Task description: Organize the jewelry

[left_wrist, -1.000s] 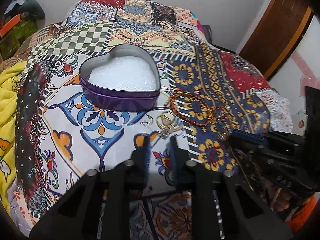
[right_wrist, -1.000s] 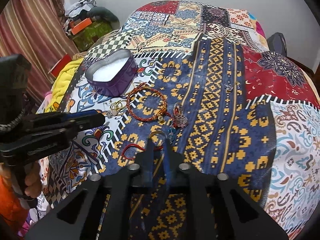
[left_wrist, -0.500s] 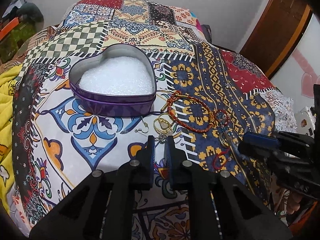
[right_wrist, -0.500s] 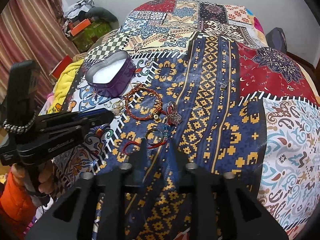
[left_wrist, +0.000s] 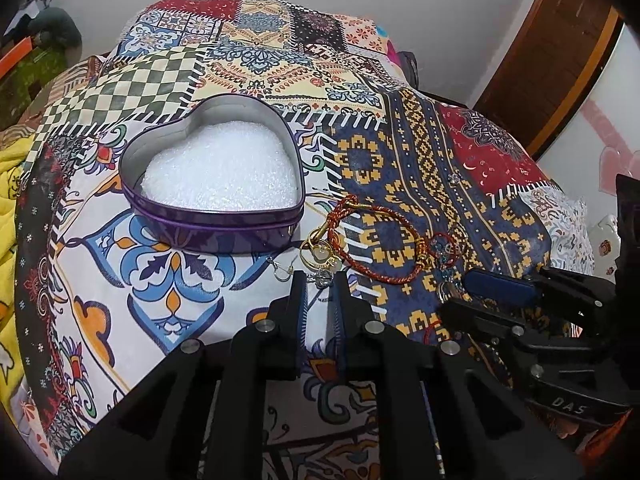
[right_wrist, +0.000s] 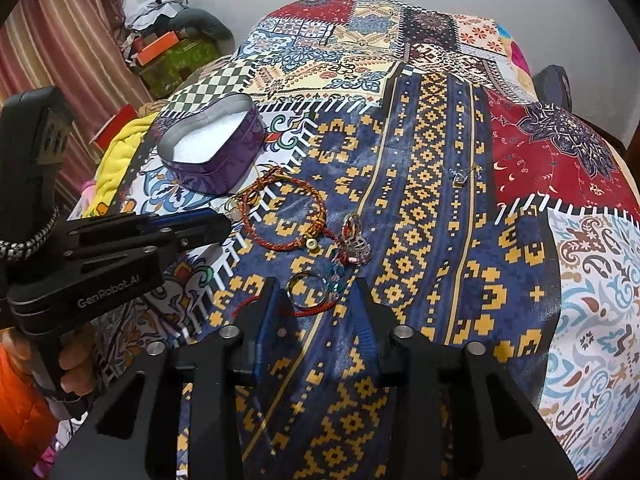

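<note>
Pickup stage: my left gripper (left_wrist: 319,286), jaws narrow, nears gold rings (left_wrist: 320,253) at its 12 o'clock; right gripper (right_wrist: 314,300), wide, straddles a ring (right_wrist: 306,288); next, I judge, close and carry to the heart tin (left_wrist: 216,236).

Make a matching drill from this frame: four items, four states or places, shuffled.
1 heart tin
2 braided red bracelet
3 left gripper
4 right gripper

a jaws wide, over a ring
b open, white filling
c jaws narrow, at a small earring
d flat on the blue-gold patch

Pairs: 1-b, 2-d, 3-c, 4-a
</note>
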A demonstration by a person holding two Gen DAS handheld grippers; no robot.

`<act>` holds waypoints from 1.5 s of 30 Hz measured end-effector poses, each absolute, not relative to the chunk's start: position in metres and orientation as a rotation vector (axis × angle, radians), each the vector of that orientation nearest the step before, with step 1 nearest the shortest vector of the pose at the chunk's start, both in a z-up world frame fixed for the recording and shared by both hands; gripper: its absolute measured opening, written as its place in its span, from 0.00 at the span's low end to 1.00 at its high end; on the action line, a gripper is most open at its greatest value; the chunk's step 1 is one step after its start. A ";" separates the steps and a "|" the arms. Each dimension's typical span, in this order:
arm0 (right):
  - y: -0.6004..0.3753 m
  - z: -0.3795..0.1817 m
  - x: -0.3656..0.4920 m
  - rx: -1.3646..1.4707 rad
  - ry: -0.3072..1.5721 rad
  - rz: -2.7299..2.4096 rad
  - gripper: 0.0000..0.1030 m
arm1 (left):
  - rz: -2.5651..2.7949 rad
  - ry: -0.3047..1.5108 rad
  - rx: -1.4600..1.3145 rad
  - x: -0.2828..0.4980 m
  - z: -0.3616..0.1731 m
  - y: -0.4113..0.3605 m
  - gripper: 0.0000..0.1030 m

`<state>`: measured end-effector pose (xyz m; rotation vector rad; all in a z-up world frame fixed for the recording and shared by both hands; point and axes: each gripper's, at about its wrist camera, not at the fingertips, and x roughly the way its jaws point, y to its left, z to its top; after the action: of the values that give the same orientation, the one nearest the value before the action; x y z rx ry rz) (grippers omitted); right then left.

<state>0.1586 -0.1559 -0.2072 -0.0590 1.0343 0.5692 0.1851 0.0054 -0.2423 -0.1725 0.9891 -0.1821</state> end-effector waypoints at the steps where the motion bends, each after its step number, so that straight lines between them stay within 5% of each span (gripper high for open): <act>1: -0.156 -0.208 0.159 -0.062 1.031 0.567 0.24 | -0.184 0.987 -0.171 0.186 -0.243 0.005 0.11; 7: -0.161 -0.206 0.159 -0.040 1.031 0.566 0.14 | -0.189 0.978 -0.170 0.187 -0.243 0.003 0.10; 9: -0.162 -0.205 0.158 -0.042 1.034 0.560 0.07 | -0.183 0.981 -0.169 0.187 -0.243 0.004 0.01; 21: -0.172 -0.192 0.151 -0.035 1.013 0.550 0.07 | -0.181 1.004 -0.182 0.161 -0.238 0.013 0.00; 23: -0.172 -0.192 0.152 -0.026 1.029 0.550 0.08 | -0.187 1.011 -0.185 0.160 -0.237 0.013 0.02; 27: -0.167 -0.194 0.154 -0.022 1.048 0.562 0.27 | -0.196 1.018 -0.190 0.161 -0.237 0.010 0.11; 45: -0.157 -0.206 0.166 0.007 1.092 0.585 0.28 | -0.215 1.010 -0.171 0.167 -0.239 0.008 0.12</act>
<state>0.1661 -0.1571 -0.2062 0.0066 1.0920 0.5852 0.1667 0.0084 -0.2386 -0.1709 1.0105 -0.2150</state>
